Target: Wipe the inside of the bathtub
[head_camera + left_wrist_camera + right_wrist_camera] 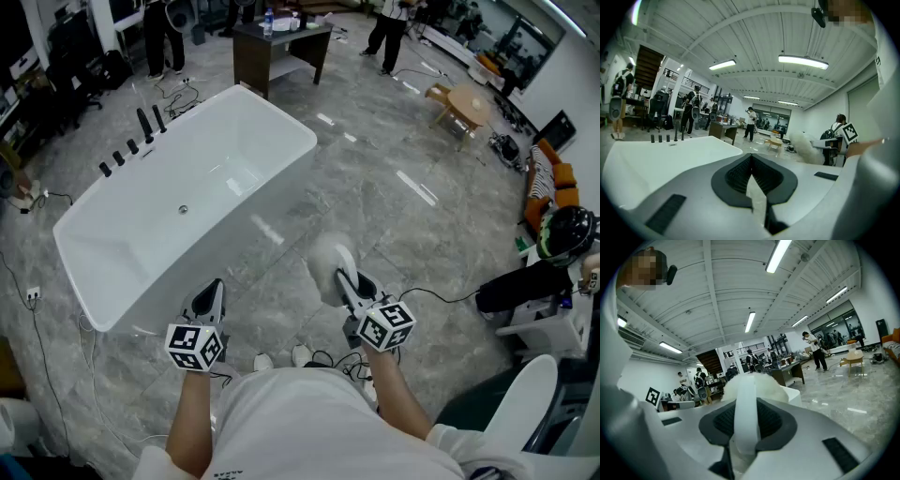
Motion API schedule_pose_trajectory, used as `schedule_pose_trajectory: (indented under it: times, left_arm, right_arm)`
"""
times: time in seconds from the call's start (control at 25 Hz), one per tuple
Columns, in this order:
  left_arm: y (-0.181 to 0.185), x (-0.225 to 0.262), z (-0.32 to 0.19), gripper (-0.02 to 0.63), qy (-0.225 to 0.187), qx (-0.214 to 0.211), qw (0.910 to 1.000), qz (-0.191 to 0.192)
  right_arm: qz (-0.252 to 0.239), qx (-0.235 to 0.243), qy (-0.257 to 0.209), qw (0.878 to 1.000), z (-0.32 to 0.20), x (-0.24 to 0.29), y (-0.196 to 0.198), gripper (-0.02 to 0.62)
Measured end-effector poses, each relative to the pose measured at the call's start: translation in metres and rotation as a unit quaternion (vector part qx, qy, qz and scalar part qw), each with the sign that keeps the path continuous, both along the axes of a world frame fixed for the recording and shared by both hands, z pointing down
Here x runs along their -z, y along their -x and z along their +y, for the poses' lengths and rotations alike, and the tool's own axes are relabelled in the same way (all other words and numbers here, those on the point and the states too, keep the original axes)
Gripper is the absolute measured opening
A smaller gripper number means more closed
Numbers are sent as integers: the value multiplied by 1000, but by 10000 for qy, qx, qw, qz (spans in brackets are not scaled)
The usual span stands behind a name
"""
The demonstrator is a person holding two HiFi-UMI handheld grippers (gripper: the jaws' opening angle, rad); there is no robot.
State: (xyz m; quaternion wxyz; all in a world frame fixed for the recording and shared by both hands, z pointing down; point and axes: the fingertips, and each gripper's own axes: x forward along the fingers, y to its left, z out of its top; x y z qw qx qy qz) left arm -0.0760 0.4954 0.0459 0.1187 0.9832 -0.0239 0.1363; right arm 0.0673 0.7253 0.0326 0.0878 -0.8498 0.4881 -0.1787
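- Operator, report the left hand-held gripper (210, 292).
- I read its jaws pressed together with nothing between them. It hovers just beside the near wall of the bathtub (169, 234).
- Report the right hand-held gripper (343, 281).
- I see it clamped on the white strap (745, 418) of a fluffy white wiping pad (328, 262), held over the grey floor (375, 187), apart from the tub's right side.
- Describe the tub.
- White, set diagonally to me. A drain (183, 209) sits mid-basin, and black fittings (131, 148) stand along the far rim.
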Motion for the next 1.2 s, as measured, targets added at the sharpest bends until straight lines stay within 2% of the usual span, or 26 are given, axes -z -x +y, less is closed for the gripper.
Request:
schedule_pose_trajectory:
  times: [0.36, 0.72, 0.96, 1.2]
  left_arm:
    - [9, -2, -18, 6, -17, -181, 9998, 90]
    - [18, -15, -31, 6, 19, -377, 9993, 15]
    - [7, -21, -37, 6, 136, -384, 9991, -73]
    - [-36, -28, -42, 6, 160, -365, 9990, -197]
  right_arm:
    - [102, -73, 64, 9999, -15, -1, 18, 92]
    - [-44, -99, 31, 9999, -27, -15, 34, 92]
    - [-172, -188, 23, 9997, -26, -16, 17, 92]
    - [-224, -130, 46, 9997, -32, -22, -28, 92]
